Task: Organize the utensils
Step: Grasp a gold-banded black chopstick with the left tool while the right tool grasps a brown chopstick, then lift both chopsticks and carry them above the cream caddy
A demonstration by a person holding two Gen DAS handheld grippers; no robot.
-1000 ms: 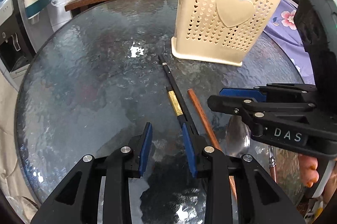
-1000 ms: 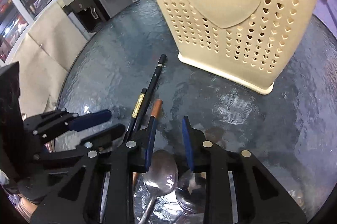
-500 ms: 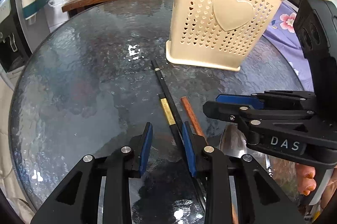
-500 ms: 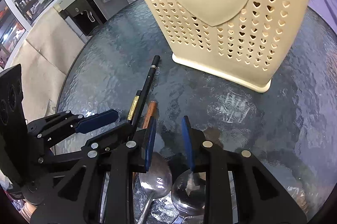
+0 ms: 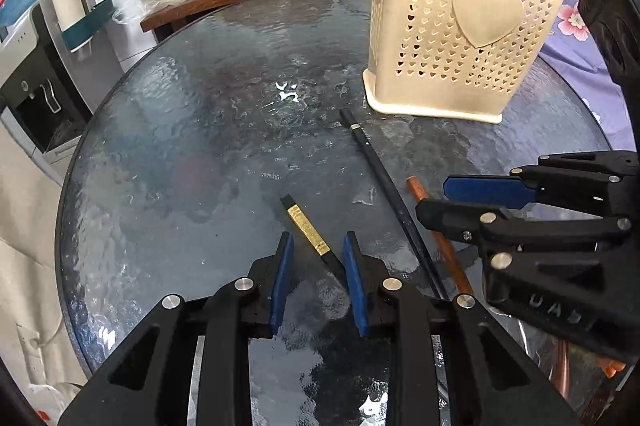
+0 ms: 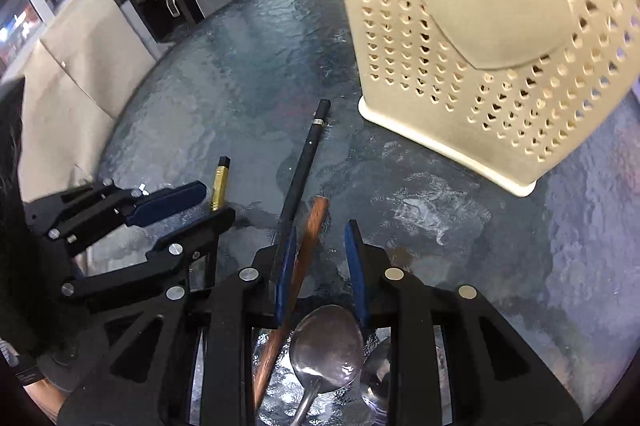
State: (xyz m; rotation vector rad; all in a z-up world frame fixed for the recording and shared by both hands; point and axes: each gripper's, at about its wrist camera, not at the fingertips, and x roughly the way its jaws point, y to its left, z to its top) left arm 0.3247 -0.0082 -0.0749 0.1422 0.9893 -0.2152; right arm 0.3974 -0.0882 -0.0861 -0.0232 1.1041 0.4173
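I'm looking thru both wrist cams at a round glass table (image 5: pixel 168 153). Cream utensil holder (image 5: pixel 460 37) w/ heart cut-outs stands upright in the upper right of the left-wrist view; it fills the upper right of the right-wrist view too.

Left gripper (image 5: pixel 318 258), bottom centre of its own view: jaws closing, blue pads apart w/ a gap. The gold-banded black chopstick (image 5: pixel 308 230) lies on the glass w/ its near part running in between the pads, closer to the right-hand pad; can't tell if that pad touches it. Not clamped as far as I can see.

Right gripper (image 6: pixel 322 250), bottom centre of its view: pads parted, nothing pinched. The brown wooden chopstick (image 6: pixel 308 238) runs up thru the gap, hugging the left pad; contact unclear. A long black chopstick (image 6: pixel 300 173) lies just left of it, tip pointing up-frame toward the holder base, stopping short of it. In the left-wrist view that stick sits mid-right, betw. the gold-banded one and the brown one.

Below the right gripper's pads, bottom centre, a metal spoon (image 6: pixel 326 344) lies bowl-up-frame, w/ a 2nd spoon (image 6: pixel 378 374) just right of it, mostly hidden by the gripper frame.

Each gripper shows in the other's view, at the side edge.
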